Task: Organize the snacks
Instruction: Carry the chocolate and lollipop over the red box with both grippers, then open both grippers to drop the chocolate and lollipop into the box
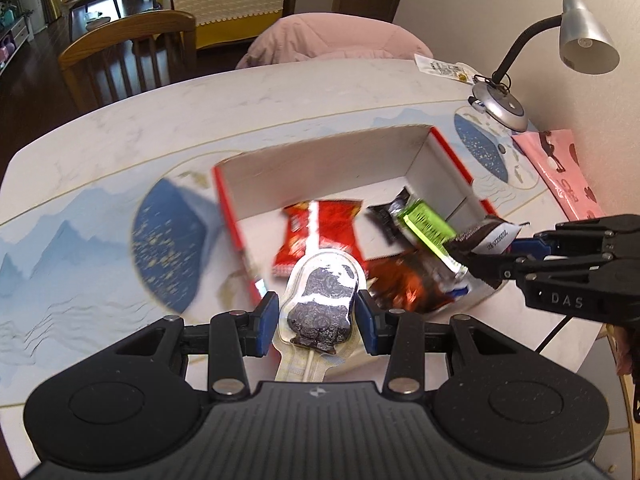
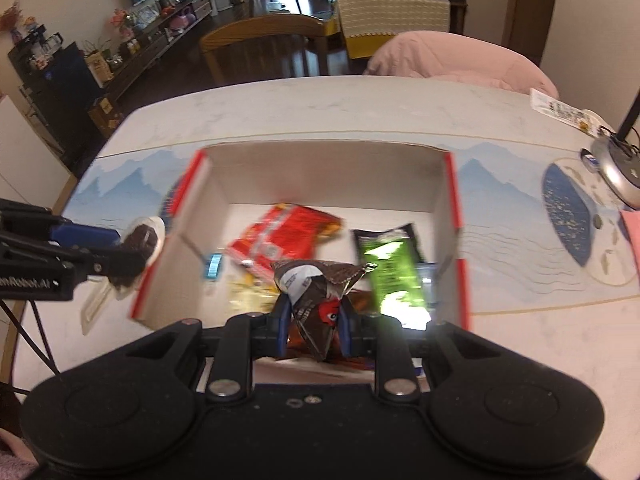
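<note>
A red-rimmed white box [image 1: 444, 160] [image 2: 328, 172] sits on the table and holds a red packet [image 1: 320, 232] [image 2: 280, 236], a green packet [image 1: 428, 228] [image 2: 392, 268] and other wrappers. My left gripper [image 1: 316, 316] is shut on a chocolate lollipop [image 1: 324, 304] in clear wrap, held just before the box's near left corner; it also shows in the right wrist view [image 2: 140, 240]. My right gripper [image 2: 314, 320] is shut on a brown snack packet [image 2: 316, 292] [image 1: 488, 236], held over the box's near edge.
A silver desk lamp [image 1: 580, 36] stands at the table's far right, its base [image 2: 620, 176] near a pink bag [image 1: 560, 168]. A small white packet [image 1: 440, 66] lies at the far edge. A wooden chair [image 1: 132, 44] and pink cushion [image 1: 340, 40] stand behind the table.
</note>
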